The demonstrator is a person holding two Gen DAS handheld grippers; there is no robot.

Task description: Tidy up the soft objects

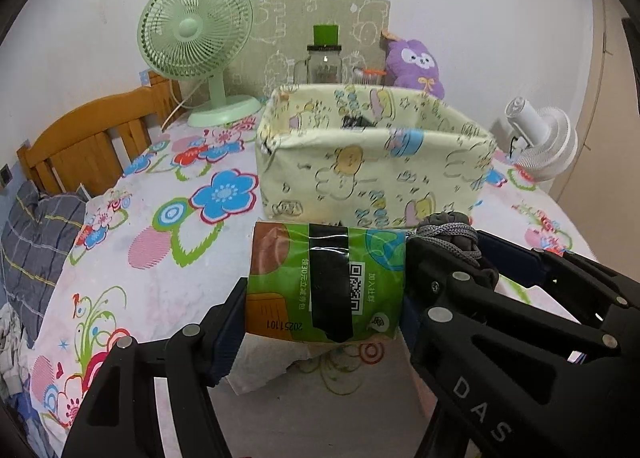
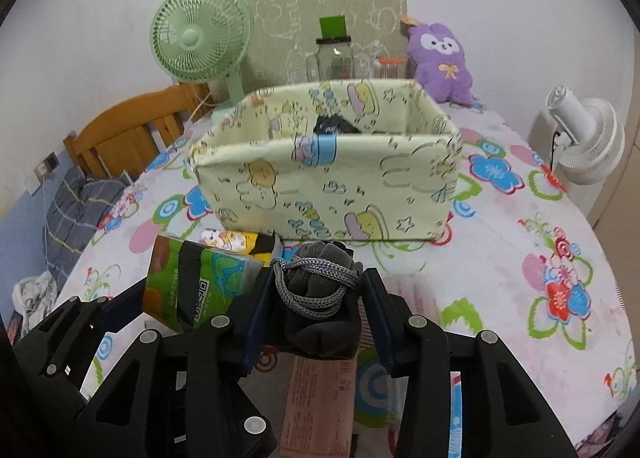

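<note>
Right wrist view: the right hand-held gripper [image 2: 316, 314] is clamped on a dark drawstring pouch [image 2: 320, 298], lifted just before the fabric bin [image 2: 328, 194]. Beside it, the left hand-held gripper [image 1: 320, 298] squeezes a green tissue pack [image 1: 326, 282]. The two grippers sit close and might knock together. Inside the bin, only something dark [image 2: 334, 124] shows.

place: home, probably a bedroom
bedding: flowered sheet [image 2: 520, 218], wooden headboard [image 1: 92, 138]
clutter: green fan [image 1: 196, 30], purple plush toy [image 2: 438, 58], fabric bin [image 2: 328, 194]
walls: plain white
</note>
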